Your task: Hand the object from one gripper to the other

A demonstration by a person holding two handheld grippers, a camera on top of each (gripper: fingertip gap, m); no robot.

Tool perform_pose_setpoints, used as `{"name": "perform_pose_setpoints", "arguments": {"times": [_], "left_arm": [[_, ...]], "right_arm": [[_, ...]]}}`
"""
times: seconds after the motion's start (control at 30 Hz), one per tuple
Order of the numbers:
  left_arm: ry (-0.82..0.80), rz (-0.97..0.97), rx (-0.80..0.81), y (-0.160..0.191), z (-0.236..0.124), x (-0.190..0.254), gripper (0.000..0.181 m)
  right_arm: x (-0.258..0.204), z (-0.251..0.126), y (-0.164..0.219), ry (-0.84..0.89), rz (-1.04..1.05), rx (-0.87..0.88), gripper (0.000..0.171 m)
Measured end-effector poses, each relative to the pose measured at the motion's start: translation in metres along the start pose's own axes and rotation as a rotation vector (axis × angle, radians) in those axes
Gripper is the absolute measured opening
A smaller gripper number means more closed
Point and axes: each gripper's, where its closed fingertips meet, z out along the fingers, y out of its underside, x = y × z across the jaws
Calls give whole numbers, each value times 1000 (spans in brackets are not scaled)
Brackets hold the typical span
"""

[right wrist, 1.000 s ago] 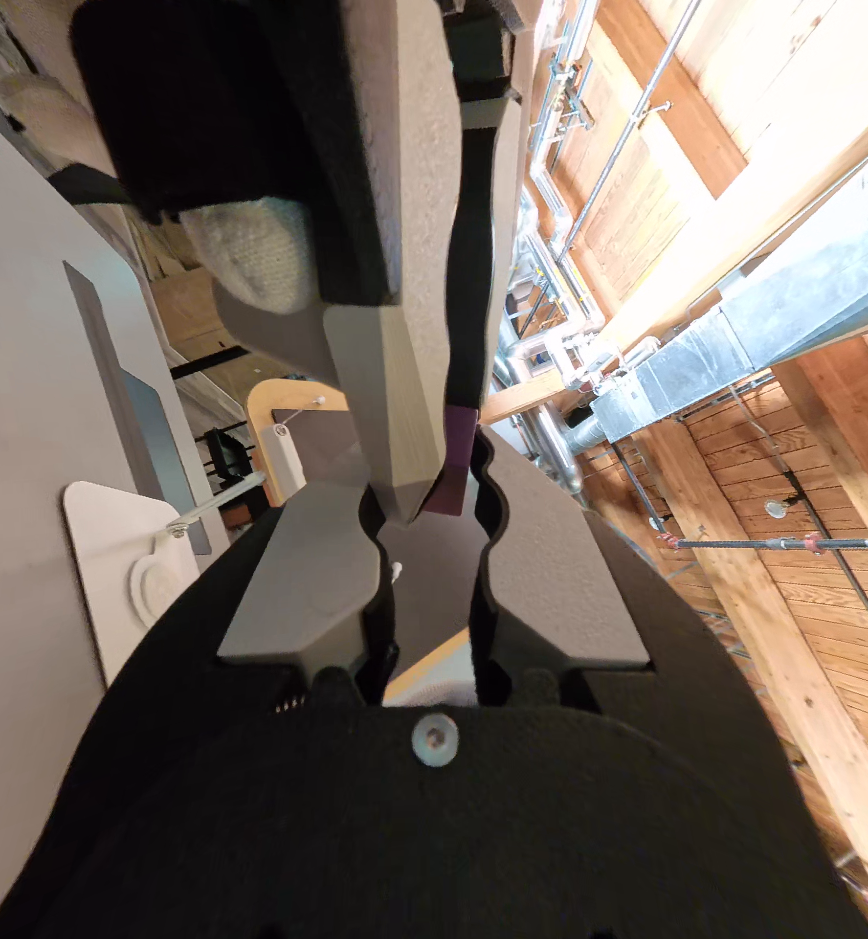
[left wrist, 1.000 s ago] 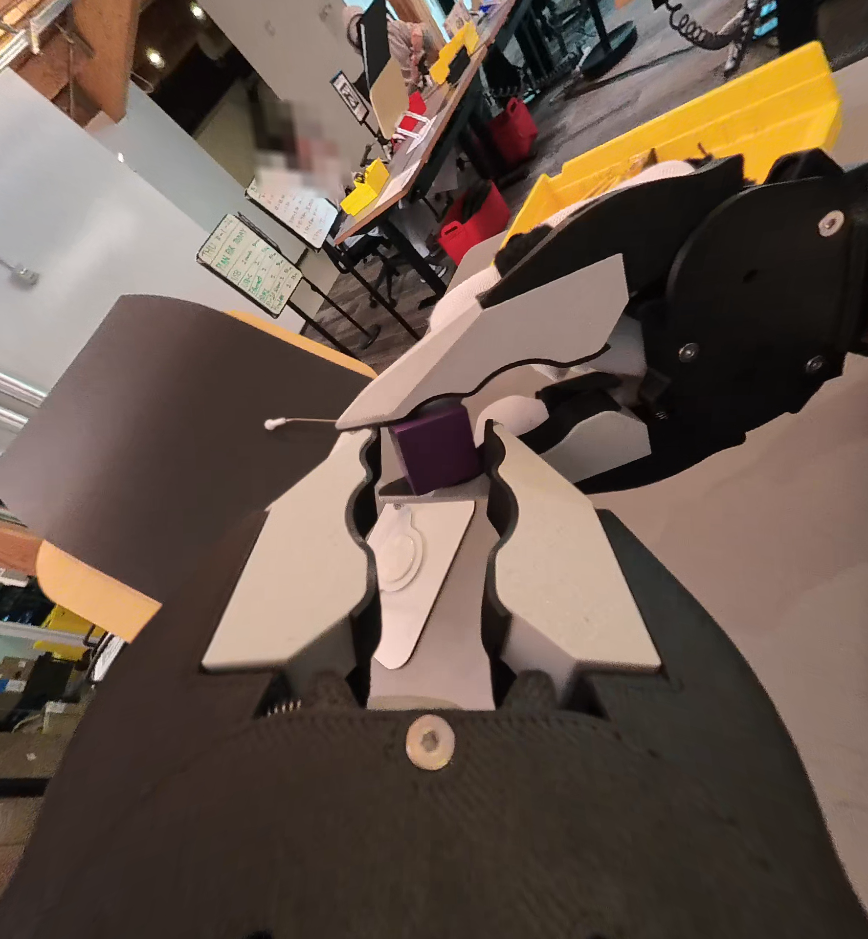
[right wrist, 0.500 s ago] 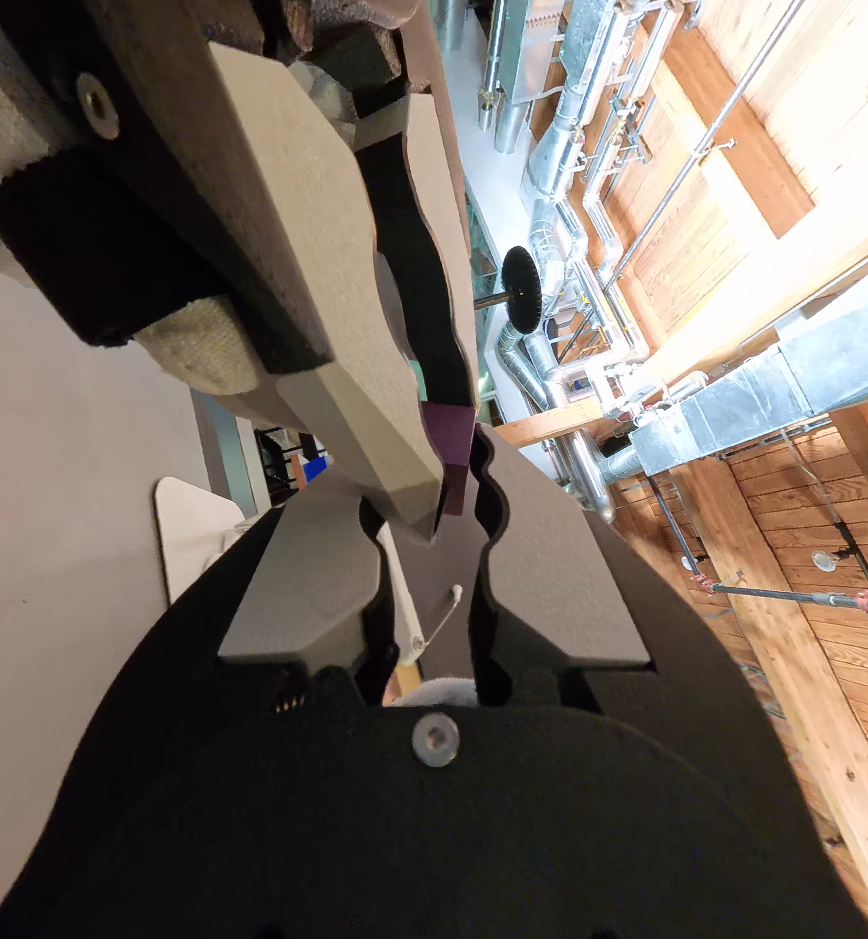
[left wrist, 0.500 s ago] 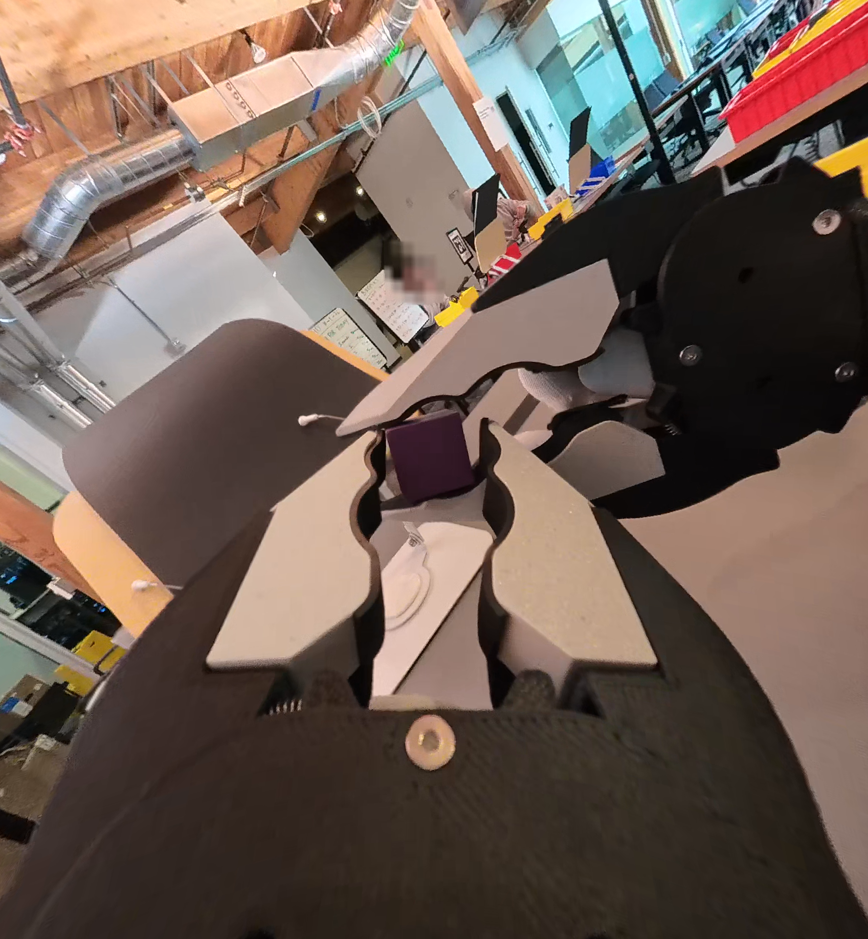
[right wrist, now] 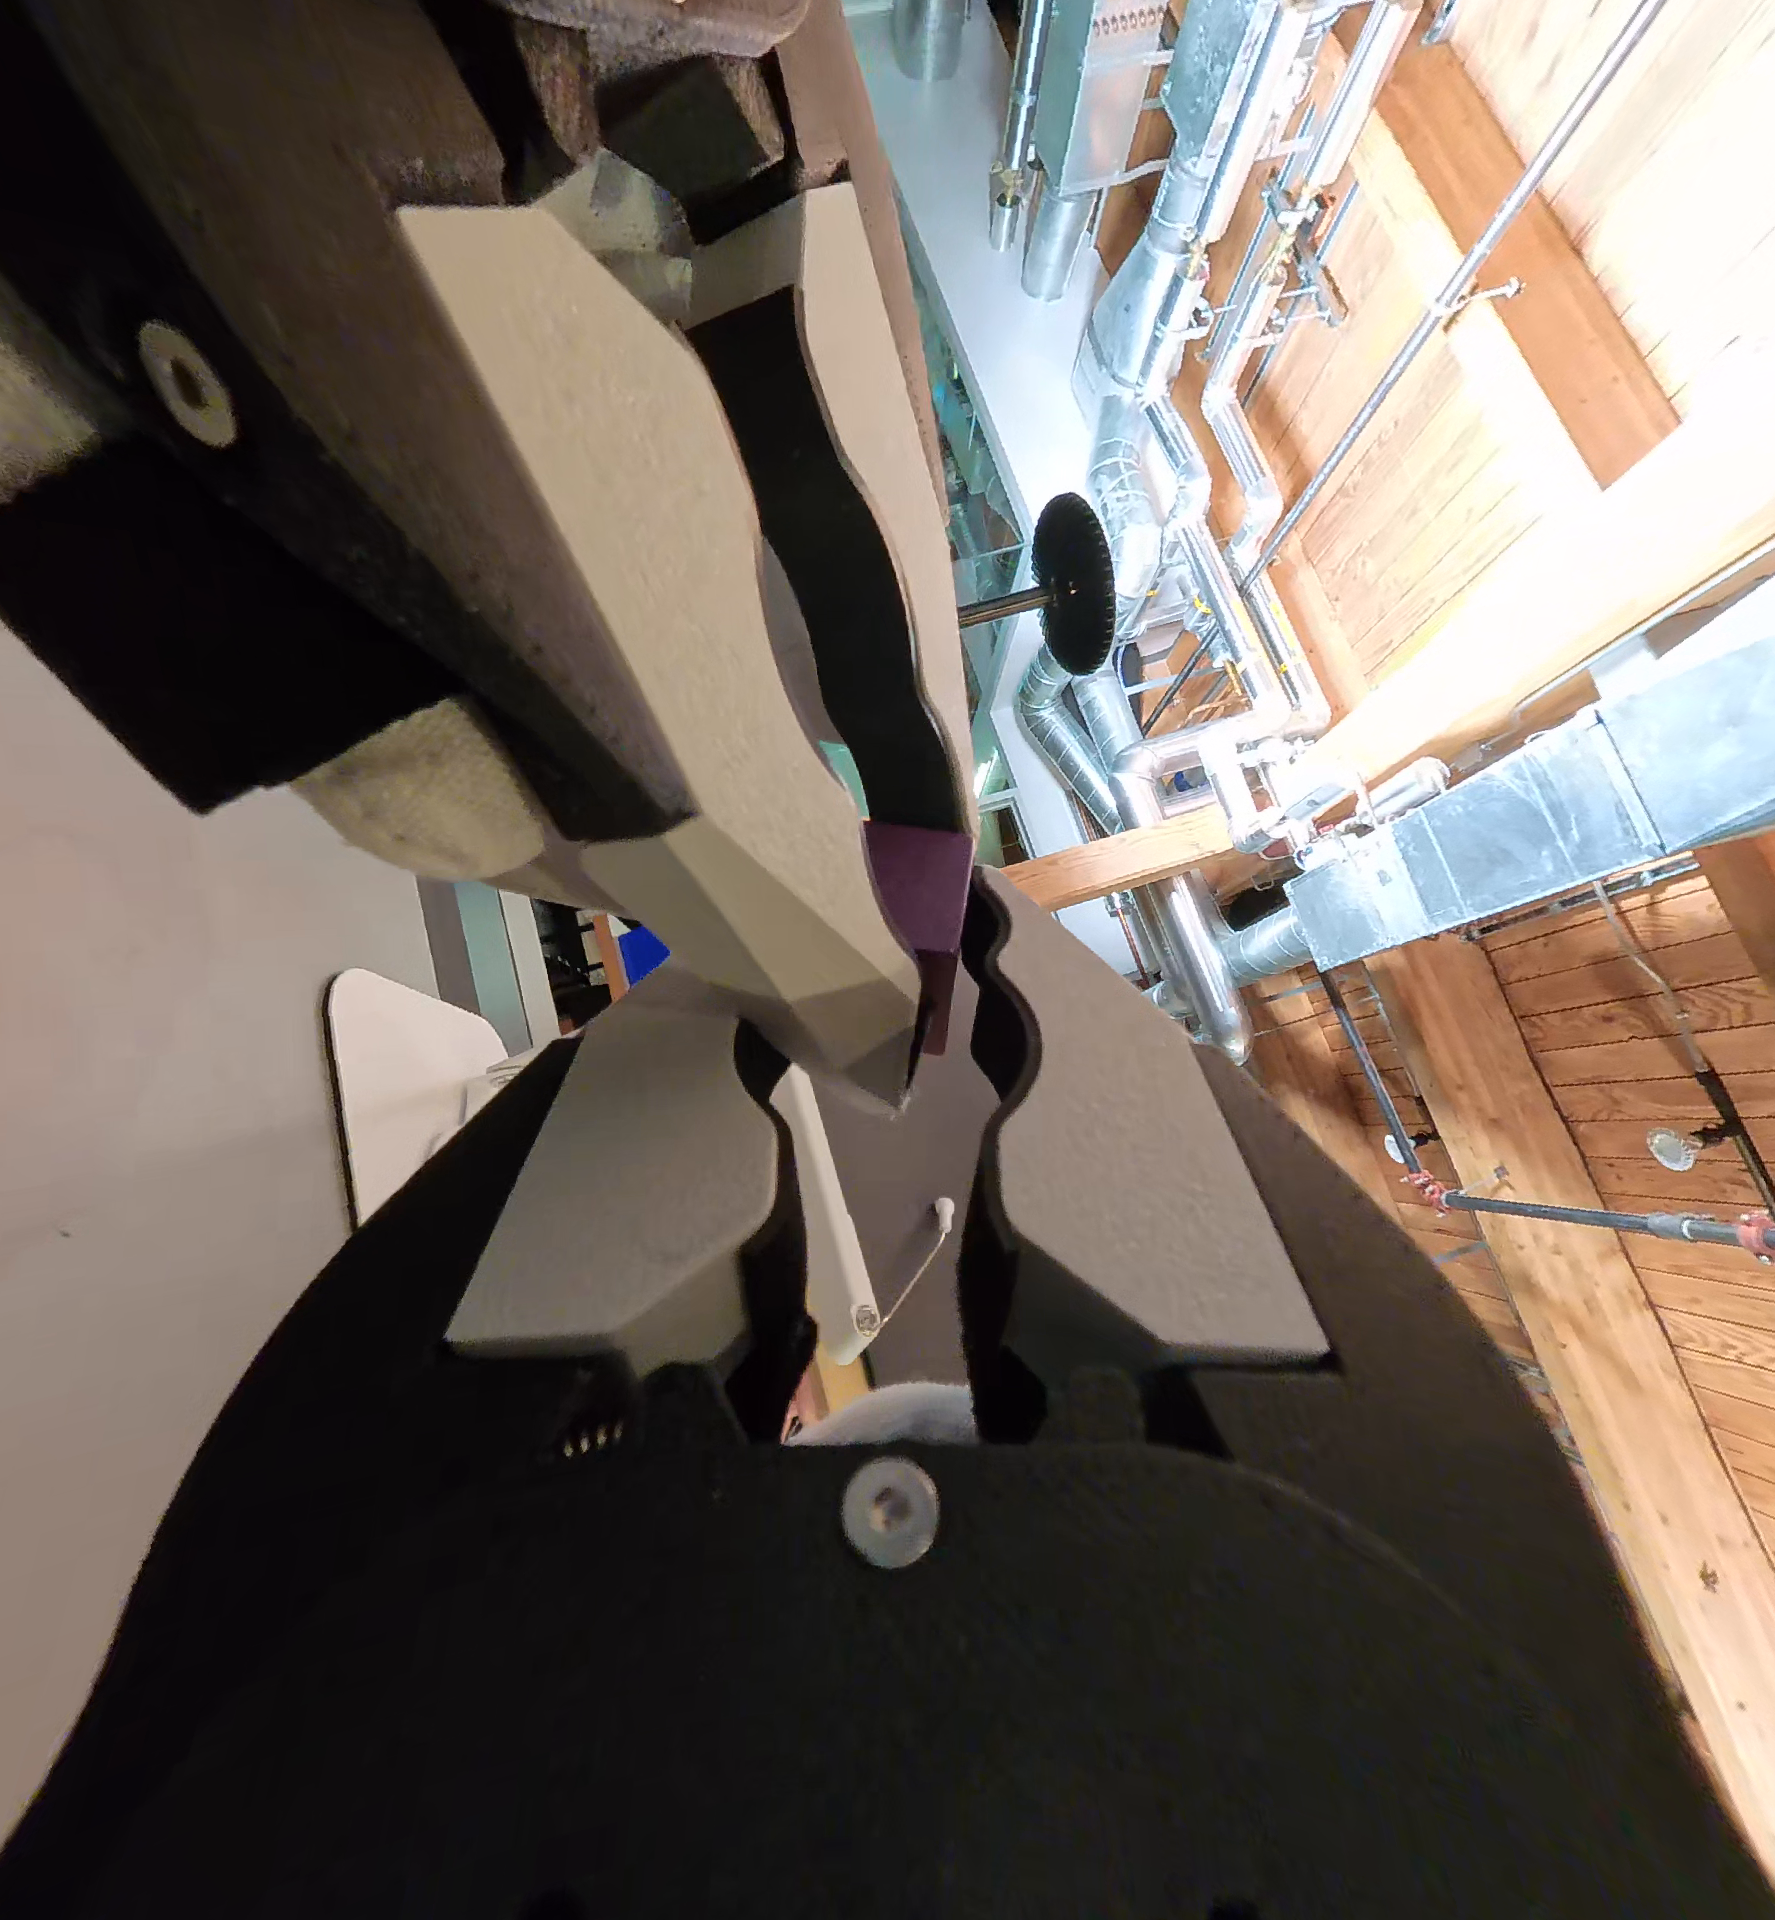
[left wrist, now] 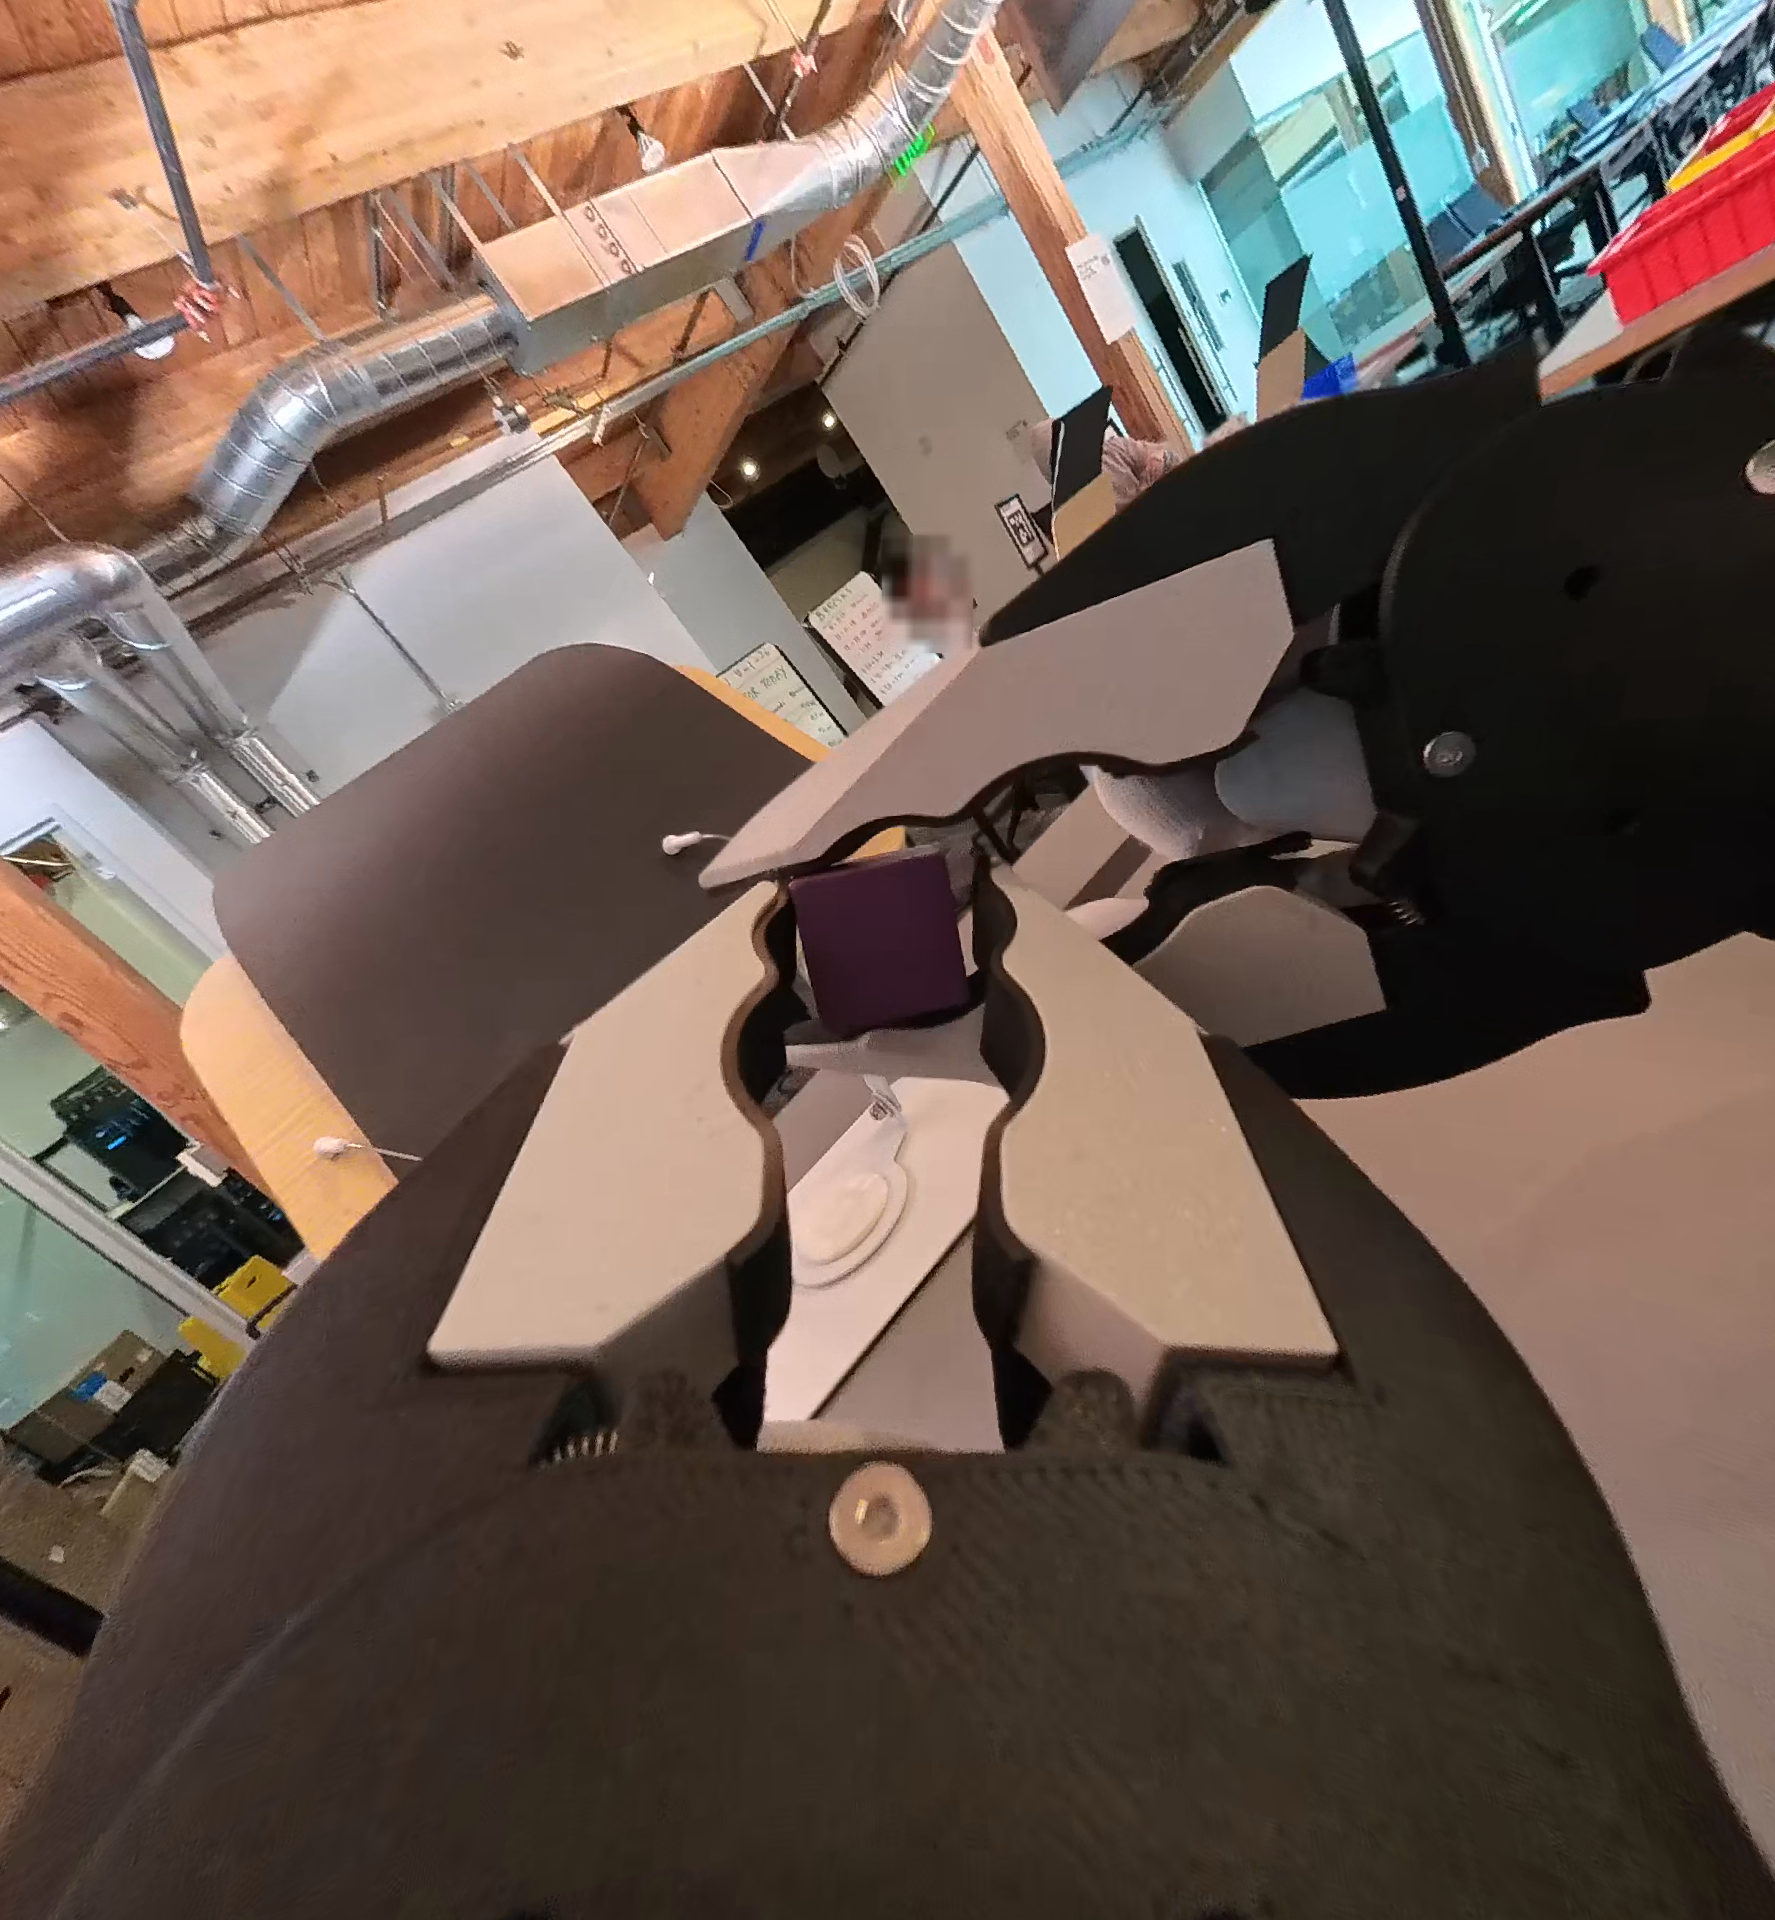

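Note:
A small purple cube (left wrist: 878,940) sits between the tips of my left gripper (left wrist: 881,925), which is shut on its sides. My right gripper comes in from the right, turned crosswise. Its upper finger (left wrist: 1018,748) lies on the cube's top and its lower finger (left wrist: 1257,956) reaches under it. In the right wrist view the cube (right wrist: 919,888) sits against the tip of my right gripper (right wrist: 878,899), whose jaws stand at cube width. One left gripper finger (right wrist: 654,675) hides the cube's other half. Both grippers are raised above the table.
A grey table (left wrist: 1537,1195) lies below, with a flat white plate (left wrist: 862,1216) on it under the grippers. A dark chair back (left wrist: 467,883) stands beyond the left gripper. A red bin (left wrist: 1735,239) sits on a far table. Ducts and wooden beams run overhead.
Both grippers have tilted upward together with the cube between them, so the views swung from the table toward the ceiling. Neither pair of jaws has changed its gap.

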Motion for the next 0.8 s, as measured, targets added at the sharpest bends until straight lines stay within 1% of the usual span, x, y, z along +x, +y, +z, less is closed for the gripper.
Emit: {"name": "perform_pose_setpoints", "arguments": {"times": [0.17, 0.27, 0.33, 0.47, 0.53, 0.63, 0.8], "left_arm": [[-17, 15, 13, -3, -3, 1, 31], [-37, 18, 15, -6, -13, 1, 31], [-62, 28, 15, -15, -25, -2, 31], [-150, -21, 28, -37, -57, -14, 29], [-203, -46, 22, -44, -74, -21, 33], [-265, -77, -36, -44, -94, -31, 34], [-260, -72, -180, -33, -112, -26, 36]], "right_arm": [[1, -3, -4, 6, -16, 1, 27], [1, -5, -15, 2, -29, 21, 27], [5, -8, -30, 15, -39, 45, 27], [16, -9, -72, 10, -20, 103, 27], [19, -7, -93, 13, -20, 137, 27], [16, 0, -117, -12, -9, 171, 26], [2, -3, -132, -50, 32, 216, 27]]}}
